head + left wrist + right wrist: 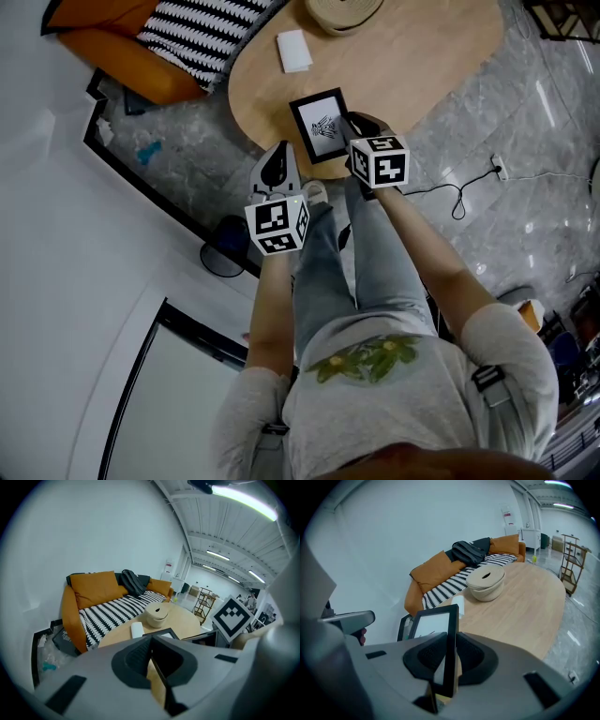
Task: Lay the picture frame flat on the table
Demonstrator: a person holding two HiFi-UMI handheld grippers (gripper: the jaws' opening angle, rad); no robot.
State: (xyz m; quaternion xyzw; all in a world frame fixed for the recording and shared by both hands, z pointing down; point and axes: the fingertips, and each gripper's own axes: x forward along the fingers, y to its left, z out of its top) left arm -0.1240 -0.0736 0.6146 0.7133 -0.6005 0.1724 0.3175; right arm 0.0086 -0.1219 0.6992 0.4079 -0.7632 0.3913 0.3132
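The picture frame (319, 124) is black with a white print and sits over the near end of the oval wooden table (441, 56). My right gripper (359, 129) is shut on its right edge. In the right gripper view the frame (449, 634) stands edge-on between the pads. Whether its lower edge rests on the table is hidden. My left gripper (278, 167) hangs at the table's near edge, left of the frame and apart from it. Its jaws meet at the tips with nothing between them (151, 641). The frame's corner (161, 633) shows just past them.
A white box (294, 50) and a round beige lidded bowl (345, 11) are farther along the table. An orange sofa (141, 58) with a striped blanket (202, 28) stands to the left. A cable and socket (497, 169) lie on the grey floor at right.
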